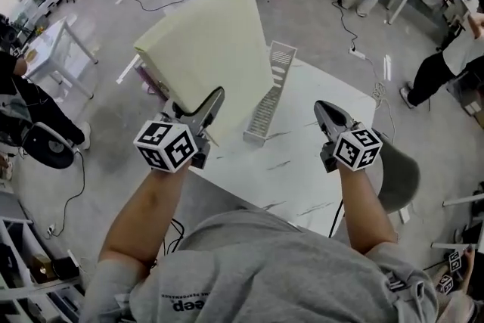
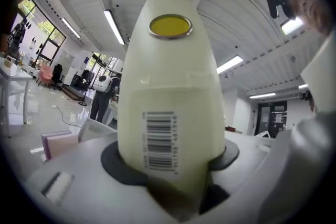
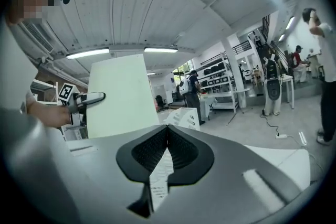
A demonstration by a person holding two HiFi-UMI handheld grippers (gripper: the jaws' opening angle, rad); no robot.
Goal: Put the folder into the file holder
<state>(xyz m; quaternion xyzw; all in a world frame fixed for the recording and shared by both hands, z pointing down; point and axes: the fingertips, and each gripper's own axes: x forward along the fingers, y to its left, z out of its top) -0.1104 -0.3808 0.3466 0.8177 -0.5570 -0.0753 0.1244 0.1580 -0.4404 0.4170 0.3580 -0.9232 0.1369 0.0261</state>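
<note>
My left fingers (image 1: 208, 108) clamp the upright folder (image 1: 208, 41). The file holder (image 1: 268, 94) sits on the bench (image 1: 302, 170) beside it. My right fingers (image 1: 333, 117) are together and empty.

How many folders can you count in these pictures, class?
1: a cream folder, held upright in the left gripper above the white table, left of the mesh file holder. It hides part of the table behind it, so others may be there.

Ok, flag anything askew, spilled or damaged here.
Nothing spilled or damaged. The pale yellow-green plastic folder hangs tilted above the white table, pinched near its bottom edge by the left gripper, not yet in the white mesh file holder. The right gripper is shut and empty.
</note>
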